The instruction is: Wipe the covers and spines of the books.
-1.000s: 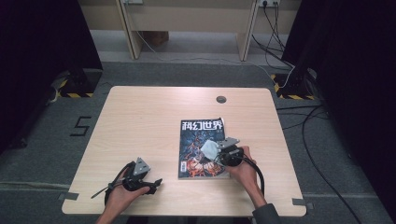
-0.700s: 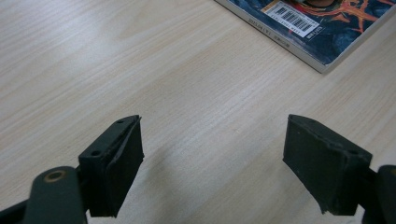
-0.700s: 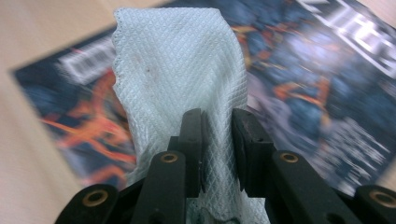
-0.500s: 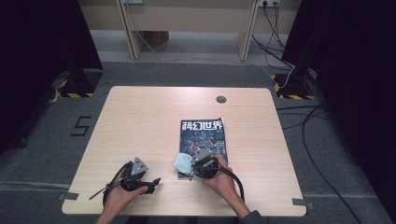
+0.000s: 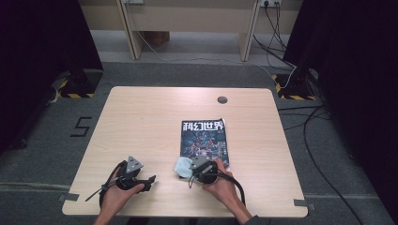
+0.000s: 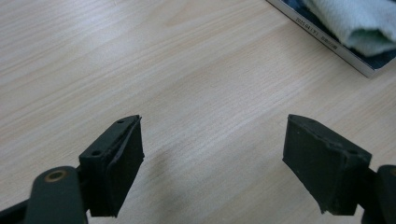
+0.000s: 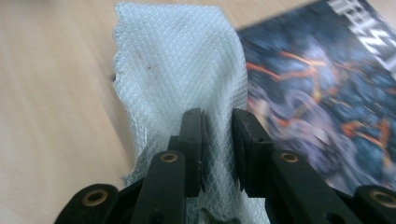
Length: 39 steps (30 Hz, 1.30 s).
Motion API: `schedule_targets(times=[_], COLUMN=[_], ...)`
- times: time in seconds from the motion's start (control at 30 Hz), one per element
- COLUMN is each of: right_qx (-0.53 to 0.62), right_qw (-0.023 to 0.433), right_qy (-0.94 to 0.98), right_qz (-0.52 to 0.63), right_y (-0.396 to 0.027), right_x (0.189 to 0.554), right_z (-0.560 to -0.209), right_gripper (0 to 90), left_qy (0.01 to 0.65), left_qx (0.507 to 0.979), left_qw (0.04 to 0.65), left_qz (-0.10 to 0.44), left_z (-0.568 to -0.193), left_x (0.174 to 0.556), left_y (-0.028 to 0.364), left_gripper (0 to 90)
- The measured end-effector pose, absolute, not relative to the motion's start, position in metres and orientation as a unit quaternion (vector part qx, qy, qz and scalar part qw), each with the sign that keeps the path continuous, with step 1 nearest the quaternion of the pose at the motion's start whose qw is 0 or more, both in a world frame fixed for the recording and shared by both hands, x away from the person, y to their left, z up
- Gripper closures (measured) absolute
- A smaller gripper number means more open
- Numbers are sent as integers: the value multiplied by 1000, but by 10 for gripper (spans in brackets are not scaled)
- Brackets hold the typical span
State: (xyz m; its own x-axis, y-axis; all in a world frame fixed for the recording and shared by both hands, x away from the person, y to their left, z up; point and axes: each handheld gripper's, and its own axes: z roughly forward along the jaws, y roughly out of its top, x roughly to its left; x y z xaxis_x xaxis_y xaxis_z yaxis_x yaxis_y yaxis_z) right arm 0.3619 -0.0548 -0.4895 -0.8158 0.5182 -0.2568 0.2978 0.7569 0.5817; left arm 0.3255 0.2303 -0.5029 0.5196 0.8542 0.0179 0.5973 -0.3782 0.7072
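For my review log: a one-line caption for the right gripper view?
Right gripper pinching a pale cloth beside a magazine on the wooden table.

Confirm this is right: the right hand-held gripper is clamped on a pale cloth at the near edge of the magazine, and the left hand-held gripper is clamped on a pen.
Not quite. The left hand-held gripper holds nothing: the left gripper view shows its jaws wide apart over the bare table. The rest holds: the right hand-held gripper is clamped on the pale cloth at the magazine's near edge.
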Motion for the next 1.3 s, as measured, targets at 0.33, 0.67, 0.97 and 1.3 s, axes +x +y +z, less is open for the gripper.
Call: schedule_targets(times=[0.33,0.67,0.97,1.3], right_qx=[244,216,290,336], right_qw=[203,184,193,210], right_qy=[909,916,896,880], right_qz=[270,285,276,263], right_y=[-58,-32,-87,-128], right_x=[366,352,358,362], right_z=[-490,-491,-489,-488], right_gripper=[757,751,749,748], left_qy=[450,451,448,443], left_qx=[809,809,811,804], left_qw=[325,326,327,359], left_qz=[192,191,189,169], left_z=[-504,-504,-504,-502], left_x=[327,326,326,325], left_y=[228,228,226,220], left_gripper=[197,197,197,205])
